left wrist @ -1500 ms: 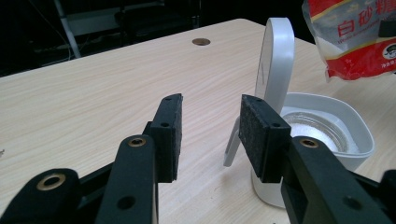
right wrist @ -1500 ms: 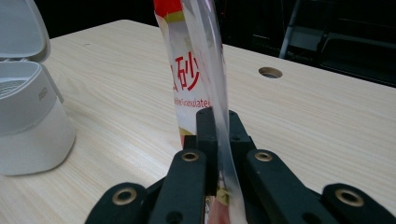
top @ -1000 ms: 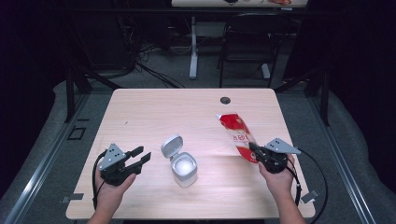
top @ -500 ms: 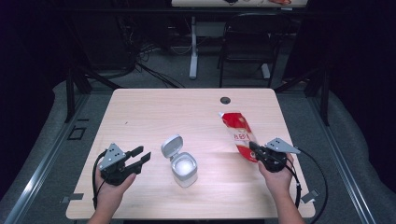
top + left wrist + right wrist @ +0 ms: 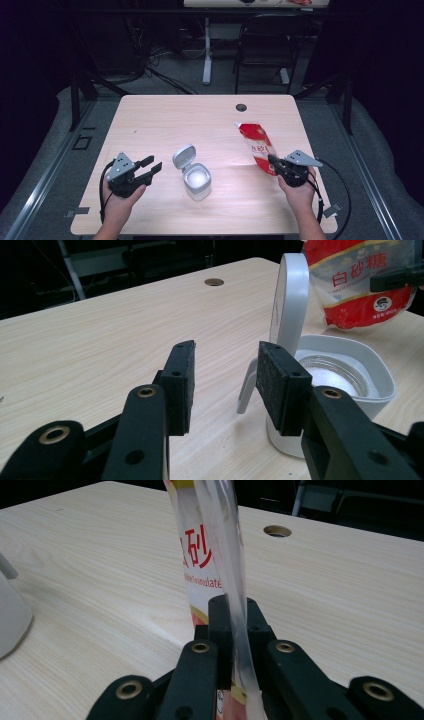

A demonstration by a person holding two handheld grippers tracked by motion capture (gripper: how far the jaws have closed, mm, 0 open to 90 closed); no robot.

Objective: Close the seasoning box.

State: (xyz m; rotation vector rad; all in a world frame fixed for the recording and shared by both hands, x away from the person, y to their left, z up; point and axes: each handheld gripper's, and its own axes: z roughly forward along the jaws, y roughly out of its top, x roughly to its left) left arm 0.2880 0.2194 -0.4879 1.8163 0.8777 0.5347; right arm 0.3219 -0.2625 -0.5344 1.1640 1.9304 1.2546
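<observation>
Two tongs: right [image 5: 272, 161] pinching sugar pouch [image 5: 256, 145], left [image 5: 152, 167] agape.

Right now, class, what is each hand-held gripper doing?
Left hand-held gripper: open, holding nothing.
Right hand-held gripper: closed on the sealed edge of the red sugar bag, its jaws just easing slightly.

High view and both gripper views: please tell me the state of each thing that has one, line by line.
White container: lid flipped open, upright, white grains inside.
Red sugar bag: pinched at its edge.
Left hand-held gripper: open, holding nothing.
Right hand-held gripper: shut on the bag's edge, jaws just easing.
</observation>
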